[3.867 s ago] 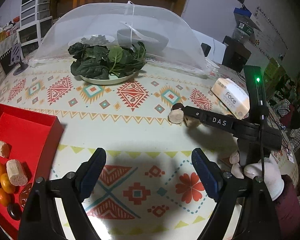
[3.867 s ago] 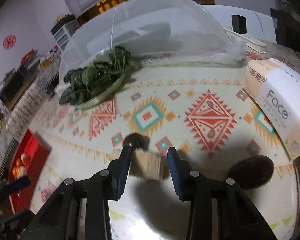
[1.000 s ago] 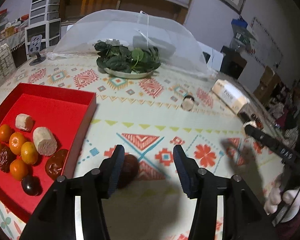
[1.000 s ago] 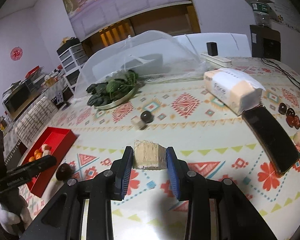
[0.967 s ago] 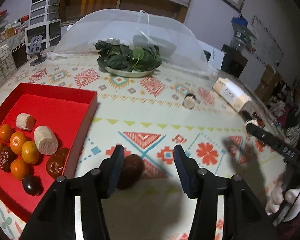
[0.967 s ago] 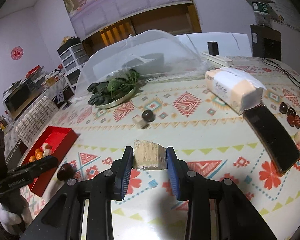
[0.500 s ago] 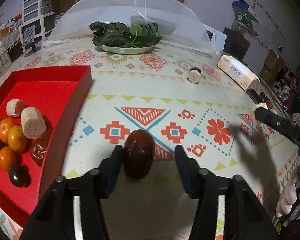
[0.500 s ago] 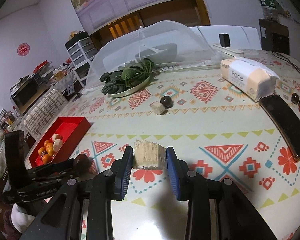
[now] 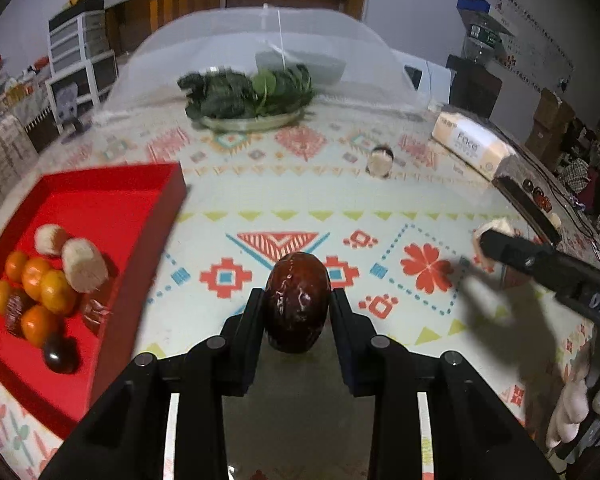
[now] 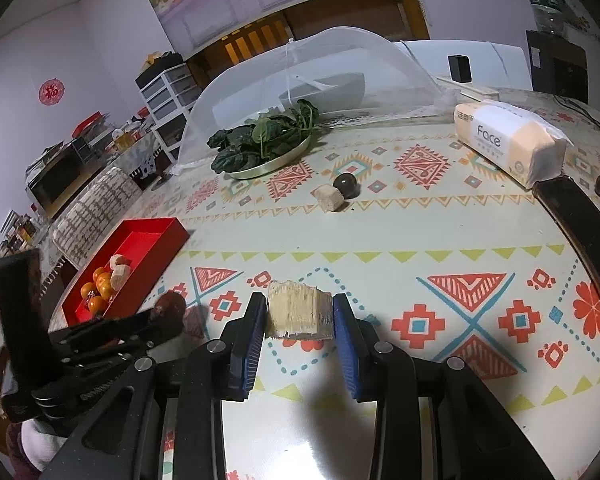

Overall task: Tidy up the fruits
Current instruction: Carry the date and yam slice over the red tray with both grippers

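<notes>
Since a second ago the left gripper point(image 9: 296, 308) has been closing and now clamps the dark red date point(image 9: 297, 300), which sits between its pads just above the patterned table point(image 9: 380, 208). Date's long axis runs along the fingers. Right gripper point(image 10: 300, 316) grips a pale sugarcane chunk point(image 10: 299, 312) (cut face up).

Red tray point(image 9: 112, 200) lies to the left of the held date, near; the left gripper is the nearer one, the right well apart.

Count in tray: five oranges point(image 9: 56, 292), two pale chunks point(image 9: 84, 264), about three dark fruits. Loose on table: one chunk point(image 10: 329, 197), one dark round fruit point(image 10: 346, 184) touching it.
</notes>
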`<action>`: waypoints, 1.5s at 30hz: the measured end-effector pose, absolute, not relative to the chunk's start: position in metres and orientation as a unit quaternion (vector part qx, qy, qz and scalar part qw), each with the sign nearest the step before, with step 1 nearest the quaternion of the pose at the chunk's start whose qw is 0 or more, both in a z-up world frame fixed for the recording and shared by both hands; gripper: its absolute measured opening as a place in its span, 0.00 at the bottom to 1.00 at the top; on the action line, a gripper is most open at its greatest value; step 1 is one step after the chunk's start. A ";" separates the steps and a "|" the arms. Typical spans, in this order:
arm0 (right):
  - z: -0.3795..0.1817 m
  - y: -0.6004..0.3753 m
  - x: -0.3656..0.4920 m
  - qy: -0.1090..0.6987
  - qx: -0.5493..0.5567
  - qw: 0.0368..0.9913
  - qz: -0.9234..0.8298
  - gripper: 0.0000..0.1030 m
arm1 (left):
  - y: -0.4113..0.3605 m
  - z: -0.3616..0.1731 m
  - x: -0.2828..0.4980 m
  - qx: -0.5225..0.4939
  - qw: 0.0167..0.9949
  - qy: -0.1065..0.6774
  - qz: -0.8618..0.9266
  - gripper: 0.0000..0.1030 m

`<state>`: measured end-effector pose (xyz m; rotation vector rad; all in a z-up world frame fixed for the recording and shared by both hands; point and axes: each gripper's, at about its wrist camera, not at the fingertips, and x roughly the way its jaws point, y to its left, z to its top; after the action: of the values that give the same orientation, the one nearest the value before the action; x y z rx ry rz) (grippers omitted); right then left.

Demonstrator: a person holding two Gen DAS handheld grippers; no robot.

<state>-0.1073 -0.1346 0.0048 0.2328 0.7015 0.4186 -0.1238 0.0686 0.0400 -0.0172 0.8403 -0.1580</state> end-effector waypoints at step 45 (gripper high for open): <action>0.037 -0.012 -0.130 0.324 0.025 0.901 0.286 0.35 | 0.203 0.082 -0.163 -0.109 0.935 0.337 0.028 0.31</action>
<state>-0.1297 -0.0121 0.0372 0.0518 0.6711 0.5907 -0.1626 0.2027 0.0824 -0.2230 0.6894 0.0572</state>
